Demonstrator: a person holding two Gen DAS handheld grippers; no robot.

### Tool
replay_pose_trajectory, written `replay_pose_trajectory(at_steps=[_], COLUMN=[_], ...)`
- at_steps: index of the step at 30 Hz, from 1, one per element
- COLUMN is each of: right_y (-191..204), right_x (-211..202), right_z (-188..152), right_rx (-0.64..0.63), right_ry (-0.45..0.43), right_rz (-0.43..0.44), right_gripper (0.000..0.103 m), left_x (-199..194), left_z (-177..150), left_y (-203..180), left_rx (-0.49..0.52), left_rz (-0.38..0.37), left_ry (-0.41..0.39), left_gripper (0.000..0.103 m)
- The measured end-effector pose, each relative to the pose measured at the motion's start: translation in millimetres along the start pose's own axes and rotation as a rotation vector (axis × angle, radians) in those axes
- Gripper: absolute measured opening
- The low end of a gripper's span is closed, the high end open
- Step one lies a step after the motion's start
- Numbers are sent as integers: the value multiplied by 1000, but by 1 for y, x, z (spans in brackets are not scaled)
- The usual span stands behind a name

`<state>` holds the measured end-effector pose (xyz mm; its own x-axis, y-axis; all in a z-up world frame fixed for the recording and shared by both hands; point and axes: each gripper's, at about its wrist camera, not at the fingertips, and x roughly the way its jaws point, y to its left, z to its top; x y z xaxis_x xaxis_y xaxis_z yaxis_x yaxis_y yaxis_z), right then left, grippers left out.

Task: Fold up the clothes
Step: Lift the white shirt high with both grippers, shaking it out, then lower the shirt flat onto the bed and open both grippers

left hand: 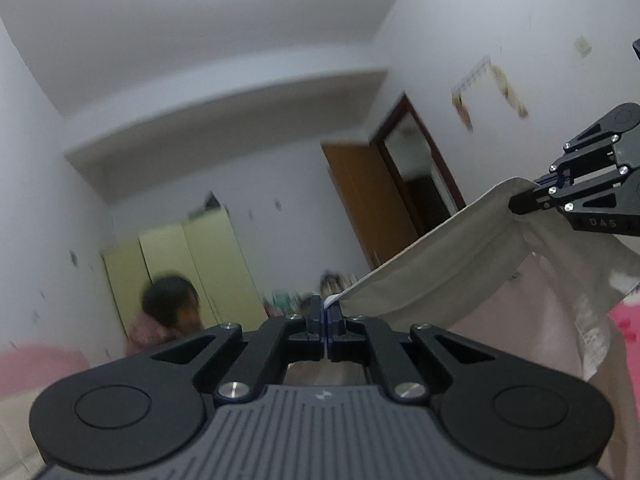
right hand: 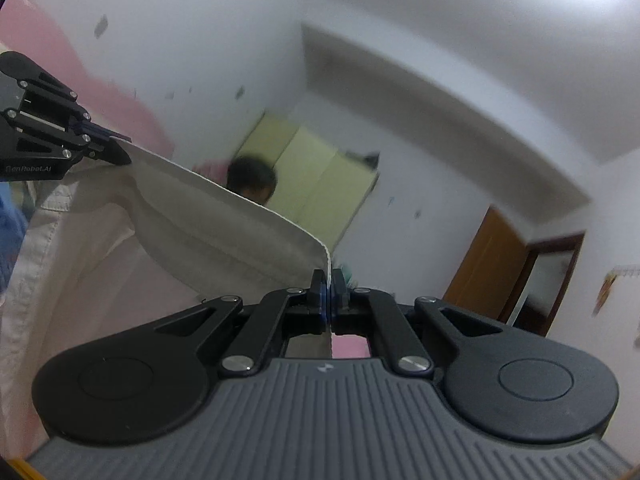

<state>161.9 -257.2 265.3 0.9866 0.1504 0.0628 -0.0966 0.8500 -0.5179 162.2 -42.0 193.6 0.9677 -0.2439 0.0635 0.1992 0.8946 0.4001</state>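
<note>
Only the left wrist view showed a pink surface (left hand: 624, 324) at its right edge. The pale garment (left hand: 440, 256) hung stretched in the air between both tools: the left hand-held gripper (left hand: 326, 316) was clamped on one corner, the right hand-held gripper (right hand: 329, 292) pinched the other. A person (right hand: 252, 180) sat behind.

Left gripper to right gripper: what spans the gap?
Only the pale garment's hem, pulled taut between left gripper and right gripper. Both wrist views show it.
</note>
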Motion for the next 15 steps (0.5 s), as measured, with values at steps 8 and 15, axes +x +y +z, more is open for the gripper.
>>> replay_pose_trajectory(at_steps=[8,15], right_y=[77,159], right_x=[138,221], right_z=[-85,-214], right_rx=[63,97], right_ry=[227,493], right_rz=[66,146], right_gripper=[0,0], left_x=[125,192], left_z=[-140,-255], left_y=[-20,-51], left_rx=[5,6], left_rz=[-45,-76], left_ry=[255,519], left_gripper=[2,2])
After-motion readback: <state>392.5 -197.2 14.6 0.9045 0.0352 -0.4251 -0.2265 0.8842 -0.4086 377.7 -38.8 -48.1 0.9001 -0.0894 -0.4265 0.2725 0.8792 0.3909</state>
